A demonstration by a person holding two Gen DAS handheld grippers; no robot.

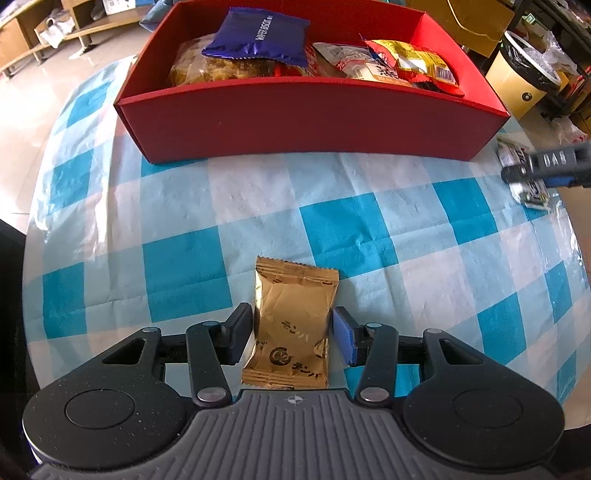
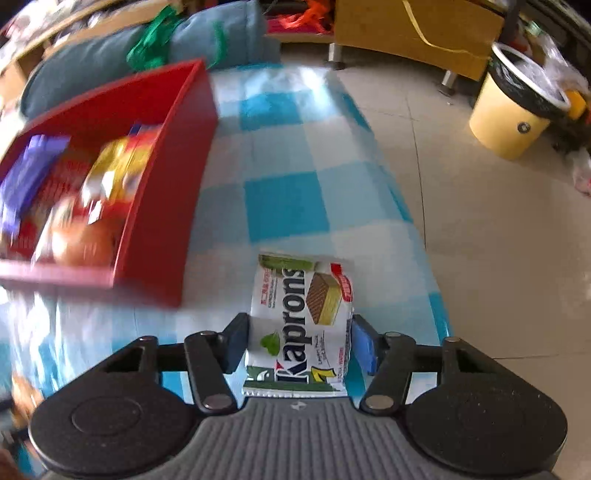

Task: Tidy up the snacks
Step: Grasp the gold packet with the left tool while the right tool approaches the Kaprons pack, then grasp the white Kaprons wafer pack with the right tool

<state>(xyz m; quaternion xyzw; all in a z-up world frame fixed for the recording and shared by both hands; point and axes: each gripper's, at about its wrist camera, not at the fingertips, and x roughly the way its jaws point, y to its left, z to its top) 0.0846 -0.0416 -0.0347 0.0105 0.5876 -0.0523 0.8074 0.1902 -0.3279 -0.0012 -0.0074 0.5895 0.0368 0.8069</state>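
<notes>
A gold snack packet (image 1: 293,325) lies between the fingers of my left gripper (image 1: 293,334), which is shut on it just above the checked tablecloth. The red box (image 1: 295,125) stands beyond it and holds a blue wafer packet (image 1: 258,35), a bread pack (image 1: 210,66) and yellow-red packets (image 1: 417,62). My right gripper (image 2: 299,339) is shut on a white Kaprons wafer packet (image 2: 301,321) beside the red box's (image 2: 162,206) right end. The right gripper also shows in the left wrist view (image 1: 543,166) at the far right.
The round table has a blue and white checked cloth (image 1: 332,221); its right edge (image 2: 413,229) is close to the right gripper. A yellow bin (image 2: 513,114) stands on the floor at right. A grey cushion (image 2: 147,48) lies behind the box.
</notes>
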